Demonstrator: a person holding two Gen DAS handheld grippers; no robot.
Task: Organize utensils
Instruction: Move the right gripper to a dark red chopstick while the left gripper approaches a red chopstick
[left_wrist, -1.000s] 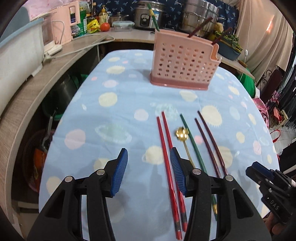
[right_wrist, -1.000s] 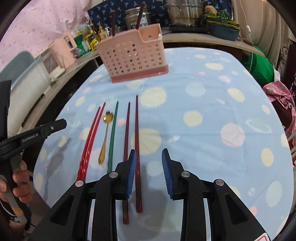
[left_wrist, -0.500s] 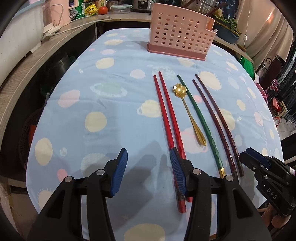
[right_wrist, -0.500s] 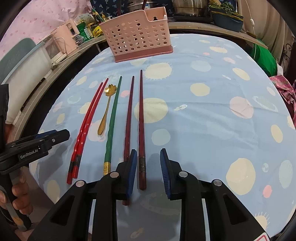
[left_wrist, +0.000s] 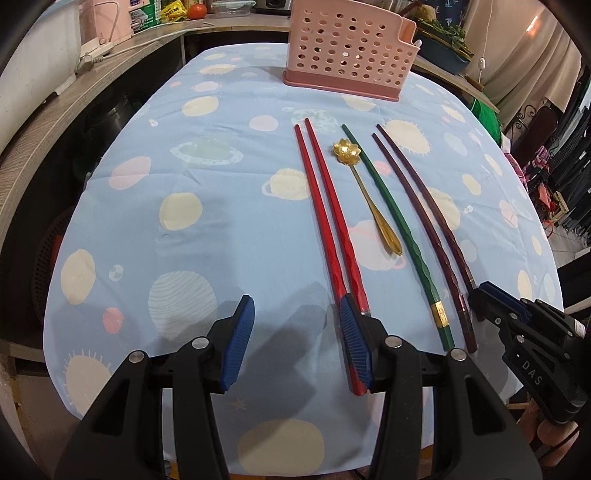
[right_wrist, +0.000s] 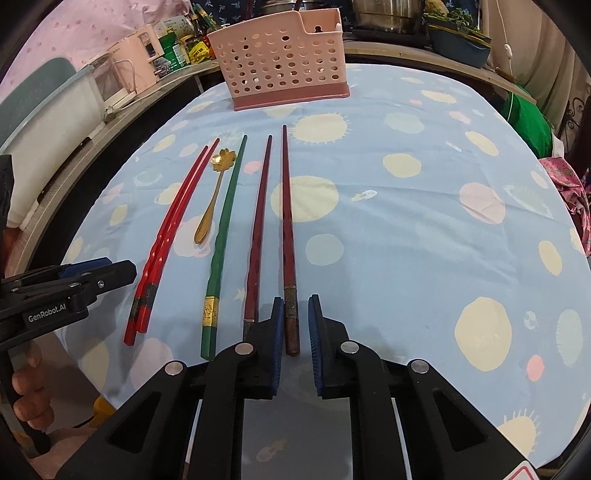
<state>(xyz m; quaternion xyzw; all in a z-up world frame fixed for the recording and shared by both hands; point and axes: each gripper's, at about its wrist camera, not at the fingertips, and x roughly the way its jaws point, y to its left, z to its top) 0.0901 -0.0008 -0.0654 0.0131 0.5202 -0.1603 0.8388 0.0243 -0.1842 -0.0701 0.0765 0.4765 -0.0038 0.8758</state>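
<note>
Right gripper released, blue ribbed pads parted and straddling the butt end of the outer dark maroon wooden chopstick, not yet clamped on it; the pads look near the wood on either side, contact not clear. Just at 9 o'clock of that stick, its maroon partner, then a green chopstick with a gold band, a small gold metal spoon with a flower-shaped bowl, and a pair of bright red chopsticks, all laid roughly parallel on a pale blue tablecloth printed with planets, tips toward 12 o'clock. Left gripper also released, pads wide apart, right pad just over the thick ends of the red pair, left pad above bare cloth. Far at 12 o'clock, a pink perforated plastic utensil basket, well apart from the row. Probably light, stiff and slick with lacquer, so likely to roll or slip if pinched off-centre; best taken at the thicker, faceted butt end where the pads can bite squarely. Spoon thin and low on the cloth, likely harder to lift; handle middle the sensible hold.
</note>
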